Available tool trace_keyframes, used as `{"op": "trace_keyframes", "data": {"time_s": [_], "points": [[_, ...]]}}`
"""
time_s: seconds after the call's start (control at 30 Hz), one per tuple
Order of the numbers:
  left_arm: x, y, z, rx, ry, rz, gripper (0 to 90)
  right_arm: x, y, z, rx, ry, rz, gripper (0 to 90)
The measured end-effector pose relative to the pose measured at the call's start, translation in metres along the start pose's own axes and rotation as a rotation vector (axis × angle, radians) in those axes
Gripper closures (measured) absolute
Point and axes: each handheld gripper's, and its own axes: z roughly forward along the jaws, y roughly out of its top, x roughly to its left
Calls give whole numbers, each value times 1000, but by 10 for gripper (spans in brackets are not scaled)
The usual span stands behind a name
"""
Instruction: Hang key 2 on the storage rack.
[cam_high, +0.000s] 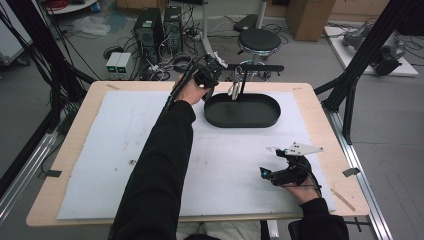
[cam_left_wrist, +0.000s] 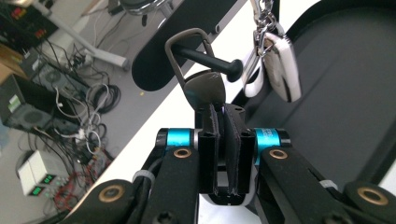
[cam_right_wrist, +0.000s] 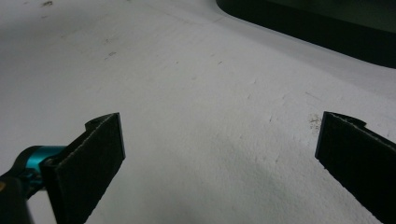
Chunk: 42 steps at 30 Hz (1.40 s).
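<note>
My left gripper (cam_high: 212, 76) (cam_left_wrist: 223, 116) is shut on a dark grey carabiner-style clip (cam_left_wrist: 201, 86). The clip's wire loop passes around the black peg (cam_left_wrist: 210, 63) of a hanger stand (cam_high: 260, 67). The stand rises from a black oval tray (cam_high: 242, 111) at the far middle of the table. A silver key fob (cam_left_wrist: 278, 60) (cam_high: 233, 88) hangs from the same bar just beyond the clip. My right gripper (cam_high: 272, 162) (cam_right_wrist: 219, 154) stands open low over the white mat near the front right, nothing between its pads.
A white mat (cam_high: 120, 150) covers most of the wooden table. The tray's dark wall (cam_right_wrist: 327, 32) lies ahead of the right gripper. A stool (cam_high: 258, 41), computer towers (cam_high: 150, 30) and tangled cables stand on the floor beyond the far edge.
</note>
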Motion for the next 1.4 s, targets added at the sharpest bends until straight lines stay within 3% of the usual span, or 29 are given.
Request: {"op": "trace_keyframes", "data": {"time_s": [0.1, 0.17, 0.23, 0.33, 0.43, 0.57, 0.63, 0.77, 0.9, 1.07, 1.2, 1.4], "points": [[1, -1, 2, -9, 36, -28, 794, -1, 0, 0, -6, -4, -1, 7], [0, 0, 0, -34, 83, -32, 602, -1, 0, -1, -7, -3, -1, 7], [-1, 2, -5, -40, 123, -13, 502, -1, 0, -1, -4, -2, 2, 7], [-2, 2, -9, -41, 85, -25, 310, -1, 0, -1, -6, -9, 6, 7], [-2, 0, -11, -36, 66, -14, 212, -1, 0, -3, -11, -12, 23, 7], [3, -5, -19, -43, 44, -78, 65, -2, -1, -4, -13, -16, 29, 7], [6, -8, -23, -62, 12, -100, 48, -2, -1, -5, -15, -15, 30, 7], [13, -20, -35, -120, -103, -133, 17, -2, -2, -4, -13, -18, 35, 7], [14, -33, -43, -125, -128, -154, 17, -3, -2, -4, -13, -20, 37, 7], [16, -50, -53, -145, -199, -187, 17, -2, -1, -3, -11, -17, 34, 7], [17, -63, -60, -175, -249, -185, 17, -2, 0, -1, -8, -16, 29, 7], [18, -83, -66, -177, -265, -198, 17, -2, 0, 0, 1, -23, 25, 7]]}}
